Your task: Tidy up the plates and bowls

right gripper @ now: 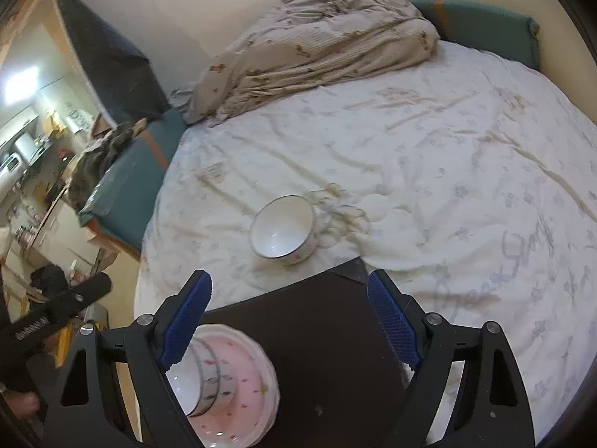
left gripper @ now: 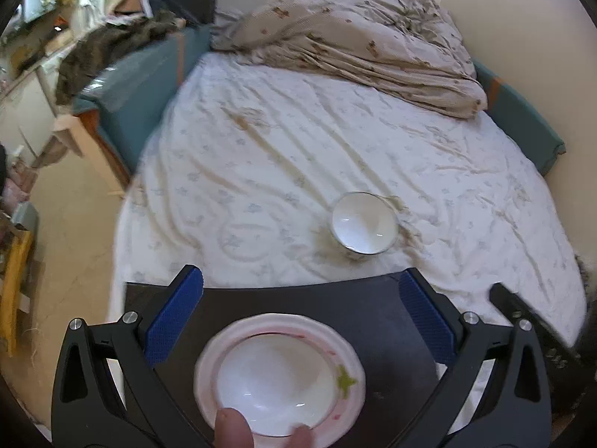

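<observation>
The white glazed ceramic bowl with a dark rim (left gripper: 363,223) sits alone on the quilted bed (left gripper: 261,142), beyond the dark tray (right gripper: 317,336). It looks hard, slick and breakable, best pinched at the rim. 1 bowl is already nested in the pink-edged plate (left gripper: 280,380). Left gripper (left gripper: 302,317) and right gripper (right gripper: 291,321) jaws are released. Nothing blocks the way.

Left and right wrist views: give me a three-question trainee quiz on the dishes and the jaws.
1. True or false: the left gripper is shut on the pink plate.
2. Where does the lone bowl sit? A) on the dark tray B) on the white bed cover C) on the floor
3. Fill in: the bowl on the plate sits on a plate lying on the dark ____.

Key: 1 false, both grippers' jaws are open and empty; the right gripper too. 2 B. 3 tray.
</observation>
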Available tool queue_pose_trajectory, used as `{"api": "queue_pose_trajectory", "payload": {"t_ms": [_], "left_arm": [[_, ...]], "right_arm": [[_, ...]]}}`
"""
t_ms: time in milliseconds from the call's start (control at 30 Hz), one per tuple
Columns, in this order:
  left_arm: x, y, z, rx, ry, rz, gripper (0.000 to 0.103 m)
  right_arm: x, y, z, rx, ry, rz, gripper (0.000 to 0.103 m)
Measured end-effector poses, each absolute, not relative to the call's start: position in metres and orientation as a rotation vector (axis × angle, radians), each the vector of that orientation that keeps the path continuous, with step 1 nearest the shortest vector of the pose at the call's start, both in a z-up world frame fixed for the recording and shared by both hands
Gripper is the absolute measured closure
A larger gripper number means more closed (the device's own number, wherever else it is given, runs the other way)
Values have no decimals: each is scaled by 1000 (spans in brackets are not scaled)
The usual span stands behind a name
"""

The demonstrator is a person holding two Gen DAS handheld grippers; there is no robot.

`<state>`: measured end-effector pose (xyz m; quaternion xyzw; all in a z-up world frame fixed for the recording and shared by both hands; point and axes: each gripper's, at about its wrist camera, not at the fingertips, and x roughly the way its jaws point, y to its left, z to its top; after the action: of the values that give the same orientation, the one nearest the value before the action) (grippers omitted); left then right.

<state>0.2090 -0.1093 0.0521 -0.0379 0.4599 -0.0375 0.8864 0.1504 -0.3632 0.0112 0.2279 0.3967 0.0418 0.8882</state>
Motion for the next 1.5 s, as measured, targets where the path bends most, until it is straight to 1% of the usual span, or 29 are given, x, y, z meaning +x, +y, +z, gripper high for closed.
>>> {"api": "queue_pose_trajectory", "payload": {"t_ms": [133, 200, 433, 600, 767, 867, 933, 1167, 1267, 1367, 1433, 1467, 1500], "left_arm": [[227, -127, 42, -143, 1023, -152, 0], [234, -132, 40, -148, 1027, -140, 0], [267, -157, 22, 12, 1019, -22, 0], [300, -154, -3, -10, 1086, 71, 0], [322, -155, -22, -34, 1116, 83, 0], [338, -165, -38, -35, 1174, 75, 0], [347, -170, -53, -41, 1221, 76, 0], [374, -168, -94, -74, 1315, 88, 0], [384, -168, -107, -71, 1339, 77, 0], [392, -169, -119, -47, 1361, 63, 0], [396, -169, -128, -50, 1392, 46, 2], [398, -169, -134, -63, 1413, 29, 7], [399, -168, -138, -67, 1424, 25, 15]], "right_arm": [[161, -379, -1, 529, 862, 68, 15], [169, -383, -3, 518, 865, 52, 15], [198, -402, -17, 518, 882, 2, 15], [218, -412, -38, 538, 909, -17, 15], [232, -431, -63, 678, 976, -9, 15], [241, -433, -73, 726, 1010, 2, 16], [249, -429, -79, 730, 1032, 16, 17], [292, -408, -114, 769, 1113, 76, 27], [312, -397, -134, 783, 1162, 103, 27], [326, -384, -150, 723, 1189, 126, 28], [330, -377, -158, 681, 1209, 127, 29], [331, -375, -163, 673, 1218, 127, 31], [332, -375, -167, 671, 1226, 121, 32]]}}
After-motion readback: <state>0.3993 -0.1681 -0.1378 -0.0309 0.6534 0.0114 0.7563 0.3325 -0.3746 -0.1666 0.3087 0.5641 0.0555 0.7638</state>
